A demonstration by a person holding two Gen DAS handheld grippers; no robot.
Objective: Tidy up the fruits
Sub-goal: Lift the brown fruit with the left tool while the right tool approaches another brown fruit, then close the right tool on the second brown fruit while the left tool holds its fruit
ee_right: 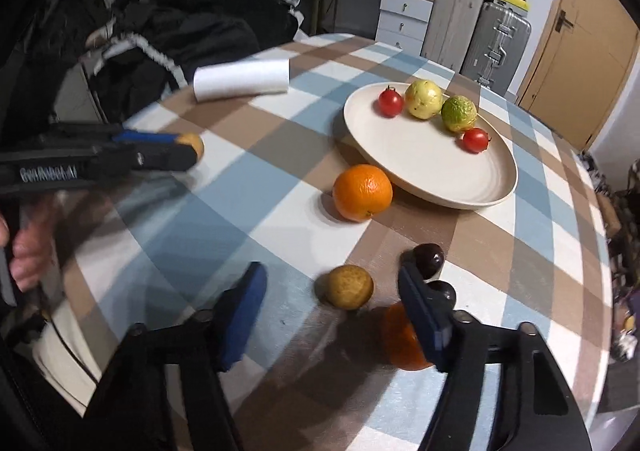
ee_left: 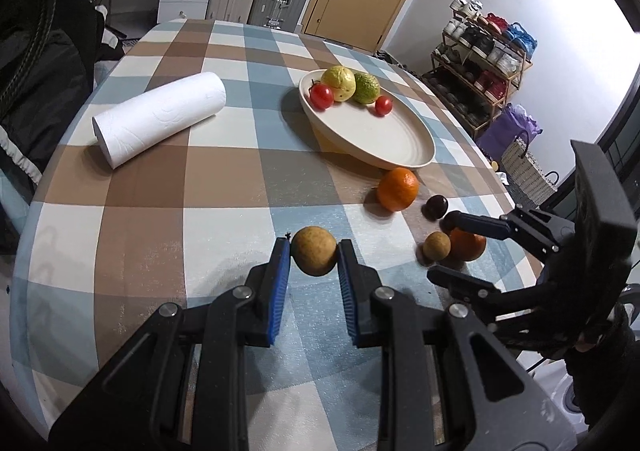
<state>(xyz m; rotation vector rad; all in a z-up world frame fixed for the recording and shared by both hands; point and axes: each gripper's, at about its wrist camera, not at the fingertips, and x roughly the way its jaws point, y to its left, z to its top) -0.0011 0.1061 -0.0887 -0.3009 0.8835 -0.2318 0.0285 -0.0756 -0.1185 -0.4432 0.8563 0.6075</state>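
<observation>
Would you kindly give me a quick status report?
Left gripper shut on round tan-brown fruit. Right gripper open by the loose fruit. Cream oval plate path unobstructed.

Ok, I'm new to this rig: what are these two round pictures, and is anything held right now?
Each picture comes from a camera on hand-held tongs, looking along the fingers. In the left view, the left tongs grip a small brown fruit. In the right view, the right tongs hang open over another brown fruit, holding nothing. On the checked tablecloth lie a plate of fruit, an orange and a paper roll.
</observation>
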